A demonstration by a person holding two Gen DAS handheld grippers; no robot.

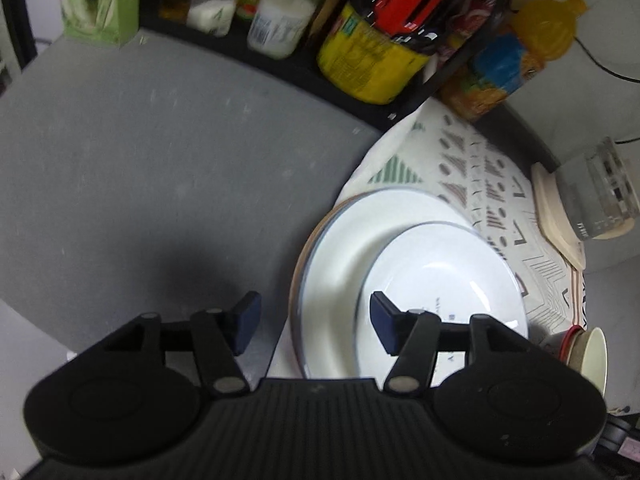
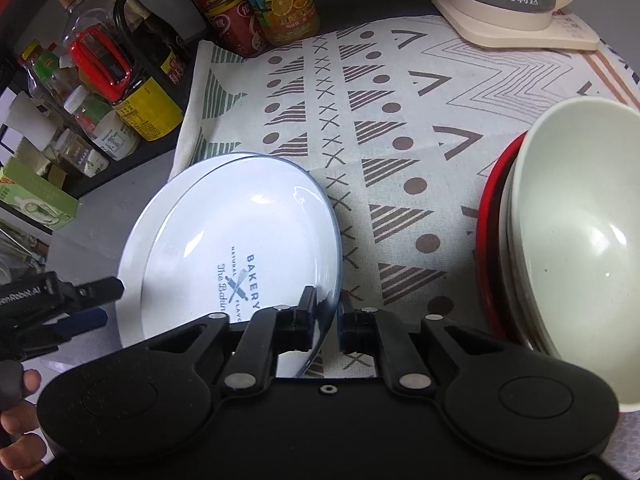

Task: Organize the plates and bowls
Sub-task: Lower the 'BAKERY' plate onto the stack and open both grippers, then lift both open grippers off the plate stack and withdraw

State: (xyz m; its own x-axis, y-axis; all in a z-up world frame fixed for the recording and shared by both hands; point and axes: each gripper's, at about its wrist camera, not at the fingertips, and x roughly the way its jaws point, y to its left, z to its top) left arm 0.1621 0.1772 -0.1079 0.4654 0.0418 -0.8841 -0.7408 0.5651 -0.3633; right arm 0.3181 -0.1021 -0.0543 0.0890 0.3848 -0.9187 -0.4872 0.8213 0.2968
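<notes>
My right gripper (image 2: 325, 322) is shut on the near rim of a white "BAKERY" plate (image 2: 240, 248) and holds it over a larger white plate (image 2: 138, 220) whose edge shows beneath. In the left wrist view the small plate (image 1: 440, 276) lies over the large plate (image 1: 344, 248). My left gripper (image 1: 314, 326) is open and empty, its right finger over the plates and its left finger over the grey counter; it also shows at the left edge of the right wrist view (image 2: 96, 300). A stack of bowls (image 2: 572, 248) with a red one at the bottom stands at the right.
A patterned cloth (image 2: 400, 128) covers the counter. A black rack of bottles and jars (image 2: 132, 92) stands at the back left, with drink bottles (image 2: 280, 0) beside it. A glass kettle on a cream base (image 2: 512, 12) stands at the back right. Grey counter (image 1: 140, 168) lies left.
</notes>
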